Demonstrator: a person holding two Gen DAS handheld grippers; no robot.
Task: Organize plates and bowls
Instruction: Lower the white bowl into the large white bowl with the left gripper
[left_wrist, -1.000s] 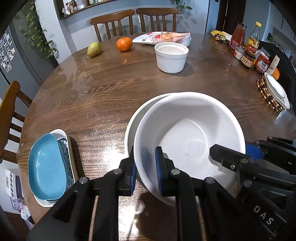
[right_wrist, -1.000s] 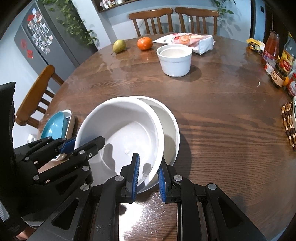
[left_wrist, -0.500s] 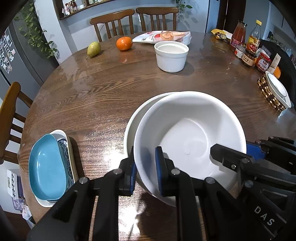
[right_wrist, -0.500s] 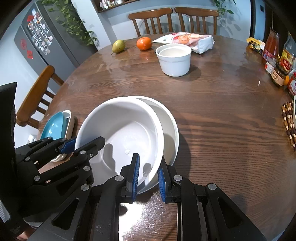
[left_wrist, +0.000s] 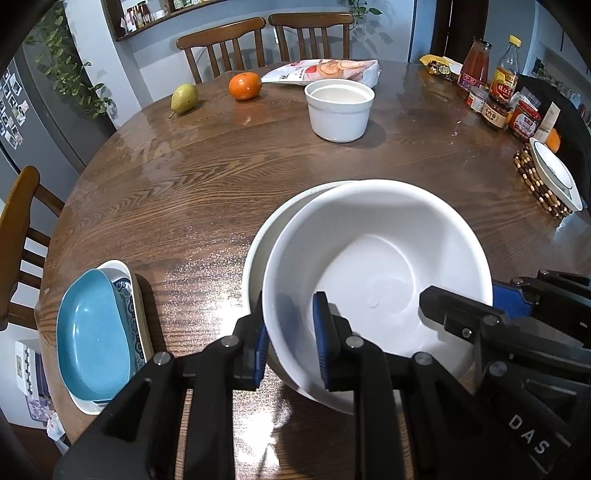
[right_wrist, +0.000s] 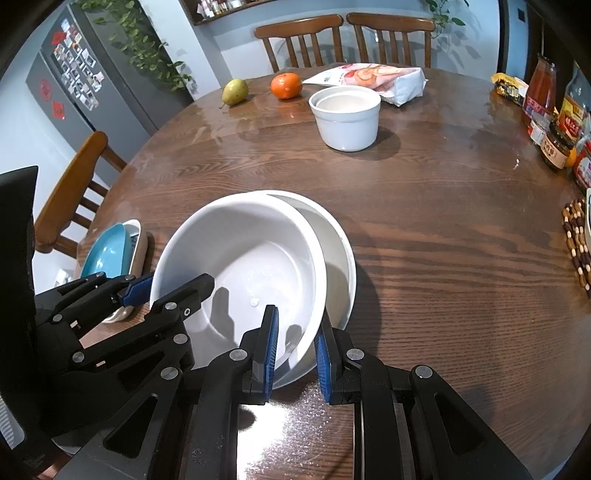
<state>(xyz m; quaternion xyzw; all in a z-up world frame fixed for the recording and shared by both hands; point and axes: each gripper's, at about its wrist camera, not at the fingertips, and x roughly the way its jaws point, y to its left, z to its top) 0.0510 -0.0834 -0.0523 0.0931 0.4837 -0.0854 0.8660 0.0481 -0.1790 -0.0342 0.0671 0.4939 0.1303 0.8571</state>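
A large white bowl (left_wrist: 376, 266) sits tilted inside a second white bowl (left_wrist: 255, 254) on the round wooden table (left_wrist: 207, 177). My left gripper (left_wrist: 290, 343) straddles its near-left rim, one pad outside and one inside; its jaws are opening, with the rim between them. My right gripper (right_wrist: 295, 347) is shut on the near-right rim of the same bowl (right_wrist: 240, 251), which overlaps the lower bowl (right_wrist: 338, 251). Each gripper shows in the other's view: the right gripper (left_wrist: 469, 299) and the left gripper (right_wrist: 171, 286).
A blue dish (left_wrist: 92, 332) lies stacked on patterned and white plates at the table's left edge. A small white pot (left_wrist: 340, 110), an orange (left_wrist: 244, 85), a pear (left_wrist: 183, 98) and a snack bag stand at the back. Jars, bottles and a plate (left_wrist: 554, 173) on a beaded mat line the right.
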